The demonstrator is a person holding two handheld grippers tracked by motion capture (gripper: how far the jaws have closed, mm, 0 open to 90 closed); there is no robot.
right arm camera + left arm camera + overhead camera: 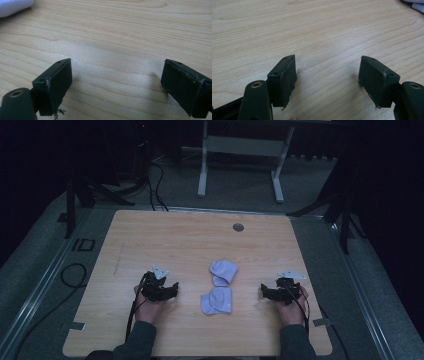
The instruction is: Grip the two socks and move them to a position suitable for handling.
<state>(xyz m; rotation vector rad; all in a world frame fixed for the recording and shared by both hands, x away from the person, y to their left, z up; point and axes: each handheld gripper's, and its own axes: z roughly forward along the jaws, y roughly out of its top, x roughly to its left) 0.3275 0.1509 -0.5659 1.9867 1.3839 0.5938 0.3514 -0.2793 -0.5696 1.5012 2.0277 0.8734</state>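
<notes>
Forearms coming in low, left gripper (161, 290) and right gripper (281, 292) resting on table (165, 240), jaws spread wide, gripping nothing. Two pale socks (220, 287) lying between them, untouched. Guessing both are parking wide, leaving socks reachable.

The high view looks forward and down on the whole table (150, 235); both gripper views skim its woodgrain closely.

Both forearms reach in side by side. The left hand-held gripper (172, 290) gapes wide. The right hand-held gripper (264, 292) gapes too, both low over the counter (170, 235).
</notes>
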